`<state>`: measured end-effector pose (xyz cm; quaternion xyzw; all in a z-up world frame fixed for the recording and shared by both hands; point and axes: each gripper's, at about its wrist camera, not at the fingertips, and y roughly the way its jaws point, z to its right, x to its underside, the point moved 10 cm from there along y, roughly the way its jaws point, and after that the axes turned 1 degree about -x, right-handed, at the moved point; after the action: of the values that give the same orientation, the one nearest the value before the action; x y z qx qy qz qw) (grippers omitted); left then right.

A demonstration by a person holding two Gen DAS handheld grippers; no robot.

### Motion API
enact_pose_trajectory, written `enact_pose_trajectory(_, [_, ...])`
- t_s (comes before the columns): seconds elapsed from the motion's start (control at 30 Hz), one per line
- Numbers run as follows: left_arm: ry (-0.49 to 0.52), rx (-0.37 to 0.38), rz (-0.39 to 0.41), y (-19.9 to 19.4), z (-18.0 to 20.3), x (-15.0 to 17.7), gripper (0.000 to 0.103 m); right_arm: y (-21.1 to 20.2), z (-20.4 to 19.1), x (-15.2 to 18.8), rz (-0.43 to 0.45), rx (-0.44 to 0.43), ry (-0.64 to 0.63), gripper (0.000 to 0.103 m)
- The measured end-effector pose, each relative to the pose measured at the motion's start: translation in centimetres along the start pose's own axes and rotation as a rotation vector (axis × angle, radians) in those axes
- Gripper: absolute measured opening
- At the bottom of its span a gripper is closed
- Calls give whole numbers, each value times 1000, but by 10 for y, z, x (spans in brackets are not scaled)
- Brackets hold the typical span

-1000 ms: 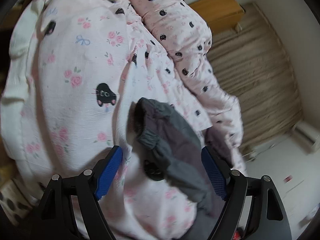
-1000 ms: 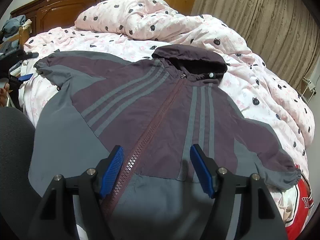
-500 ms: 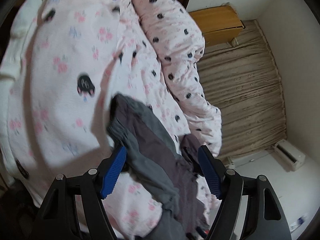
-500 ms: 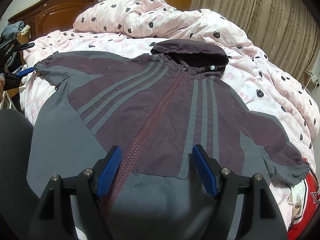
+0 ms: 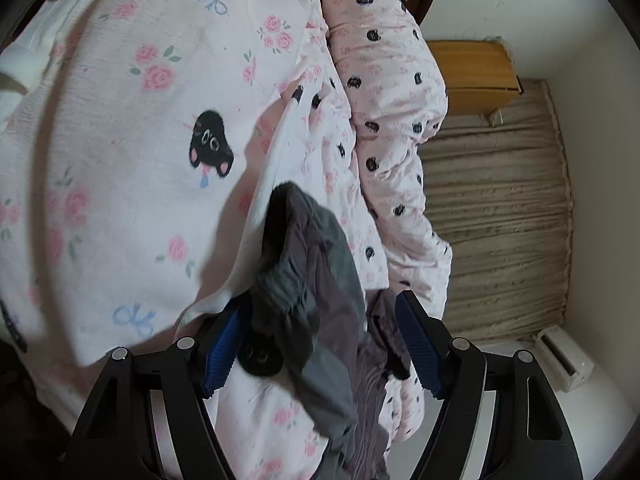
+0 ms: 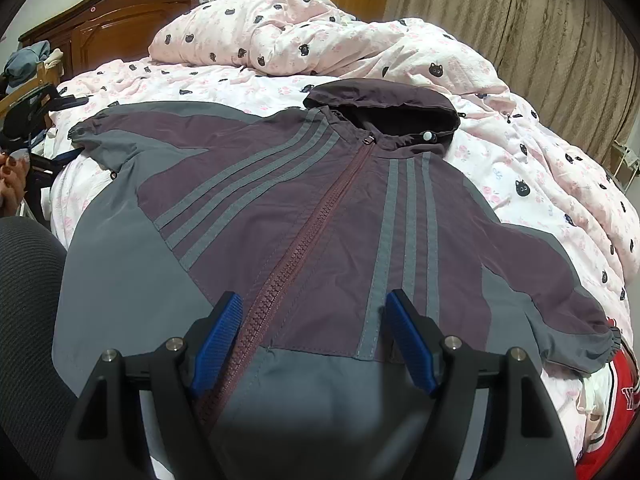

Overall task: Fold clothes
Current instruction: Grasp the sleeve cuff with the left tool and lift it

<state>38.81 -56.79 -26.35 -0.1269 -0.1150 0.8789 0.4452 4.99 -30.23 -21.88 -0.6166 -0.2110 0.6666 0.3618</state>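
Spread flat, front up, across the bed (image 6: 168,80): a hooded jacket (image 6: 304,216), thin, soft and likely slippery, best taken at hem, shoulder seams or cuffs. Over its lower front, the right gripper (image 6: 314,344), jaws apart, nothing between. Only in the left wrist view: the left gripper (image 5: 320,350) with jaws closing around the sleeve cuff (image 5: 280,284), not yet pinched. Only in the right wrist view: zipper (image 6: 304,240), 3 stripes per side, hood (image 6: 380,98).

The left wrist view is taken close over a jacket sleeve (image 5: 316,280) at the bed's edge, rolled sideways, with the curtain (image 5: 496,232) ahead. The right wrist view is angled down along the spread jacket (image 6: 304,216) towards the headboard (image 6: 120,28). The jacket and the quilt (image 6: 460,64) are shared.
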Motion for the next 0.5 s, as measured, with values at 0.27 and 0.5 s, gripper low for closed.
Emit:
enact_pose_trajectory(0.27, [137,-11,-5,8,21,1,10,0,0,-1,0,-9,6,77])
enact_pose_trajectory(0.5, [380,-65,46,1,72,10,8,-6,7,-7,15,-27,30,77])
